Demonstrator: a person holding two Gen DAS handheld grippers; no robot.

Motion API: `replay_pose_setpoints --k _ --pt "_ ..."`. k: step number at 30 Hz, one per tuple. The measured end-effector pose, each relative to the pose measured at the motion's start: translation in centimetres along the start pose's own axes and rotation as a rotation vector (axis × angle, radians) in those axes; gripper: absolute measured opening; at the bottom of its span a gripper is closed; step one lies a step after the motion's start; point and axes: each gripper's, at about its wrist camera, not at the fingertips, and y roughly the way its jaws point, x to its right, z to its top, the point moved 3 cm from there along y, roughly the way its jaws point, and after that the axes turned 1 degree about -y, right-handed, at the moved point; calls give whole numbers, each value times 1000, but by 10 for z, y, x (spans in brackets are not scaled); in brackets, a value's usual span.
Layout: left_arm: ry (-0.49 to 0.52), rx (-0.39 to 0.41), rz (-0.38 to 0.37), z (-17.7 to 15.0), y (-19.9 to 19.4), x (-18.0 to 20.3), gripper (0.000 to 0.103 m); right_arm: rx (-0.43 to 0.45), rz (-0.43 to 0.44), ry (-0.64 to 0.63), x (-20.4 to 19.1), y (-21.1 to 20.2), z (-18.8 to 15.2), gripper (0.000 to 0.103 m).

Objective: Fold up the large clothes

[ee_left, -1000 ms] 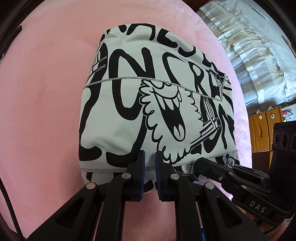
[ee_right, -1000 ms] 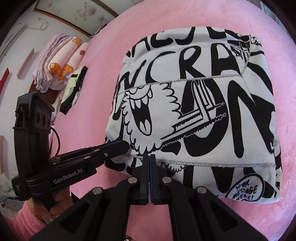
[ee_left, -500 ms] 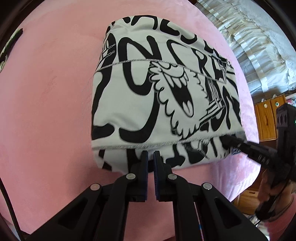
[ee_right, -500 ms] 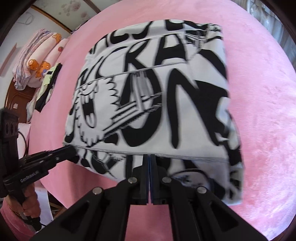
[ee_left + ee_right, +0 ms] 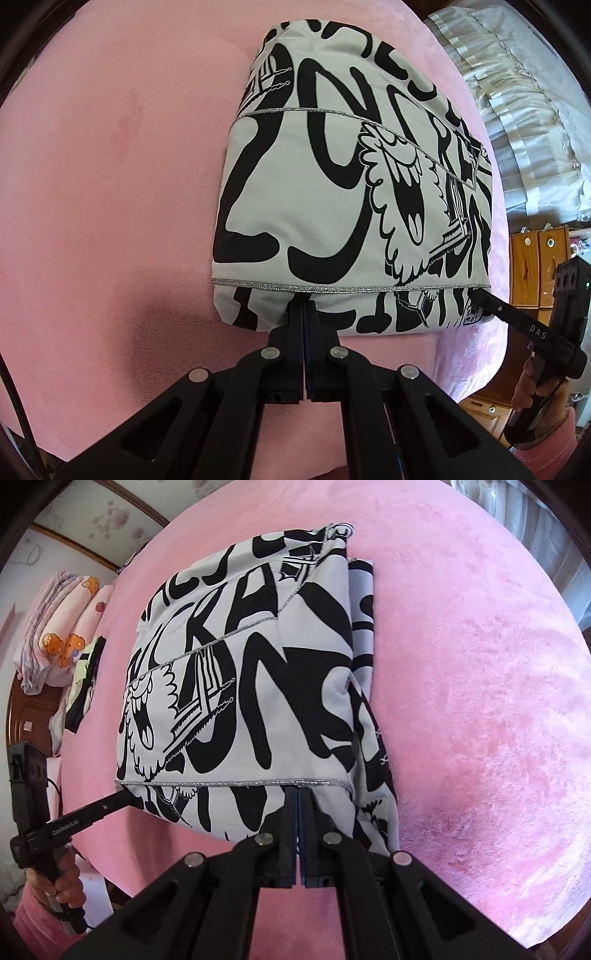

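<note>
Two views share one folded garment [image 5: 343,206], a grey-white piece covered in heavy black cartoon lettering, lying on a pink plush bedcover [image 5: 110,184]. From the left wrist camera it fills the centre and the one o'clock side, its long axis running from the near hem at six o'clock away toward twelve; a silver piping line crosses the near fold. Only this view shows pale ruffled curtains [image 5: 517,110] at two o'clock and wooden cabinets [image 5: 535,266] at three o'clock. Only the right wrist camera shows a stack of folded pink blankets [image 5: 55,635] with orange bear prints at nine o'clock, a smaller dark and green cloth [image 5: 86,679] beside them, and the extra layers of the garment stepping out along its edge at three o'clock. The left gripper [image 5: 303,314] has its jaws pressed together on the near hem just under the piping, left of centre. The right gripper [image 5: 296,797] likewise has its jaws together on the hem, though whether cloth is truly pinched or just tucked against the pads is hard to tell from this angle. Each tool appears in the other's view, reaching under the fold at a near corner and held by a hand [image 5: 62,878] in a pink sleeve. Readable writing: "DAS" on the right gripper's arm, "GenRobot.AI" on the left one's, and large letters such as "CRA" and "ON" on the garment, plus a small speech bubble too cramped to read fully.
</note>
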Motion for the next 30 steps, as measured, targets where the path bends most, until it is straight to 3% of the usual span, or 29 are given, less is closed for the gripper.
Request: replay_pose_setpoints --k 4,8,13,14,17,19,21,23,25,27,30 --pt "-39 -22 -30 2 10 -10 1 -9 6 -14 4 1 -1 0" --pt "12 -18 -8 2 7 -3 1 -27 21 -5 6 -3 3 0" --pt "31 -71 -8 -4 2 -5 1 -81 53 -21 16 -12 10 0" --pt "32 -79 1 -6 0 -6 1 -92 52 -30 18 -14 11 0" --pt "67 -97 121 -8 -10 -14 6 -118 50 -47 20 -18 17 0" --pt "54 -98 114 -8 -19 -22 6 -124 53 -64 19 -21 21 2" --pt "39 -93 107 -3 -27 -27 12 -121 47 -74 19 -25 24 4" --pt "34 -66 108 7 -37 -31 20 -115 23 -69 23 -29 32 15" --pt "27 -38 89 18 -44 -35 33 -101 52 -40 28 -32 39 41" --pt "5 -15 56 30 -47 -39 59 -83 104 13 37 -34 48 48" --pt "-25 -5 -33 47 -47 -43 67 -89 174 77 47 -31 59 53"
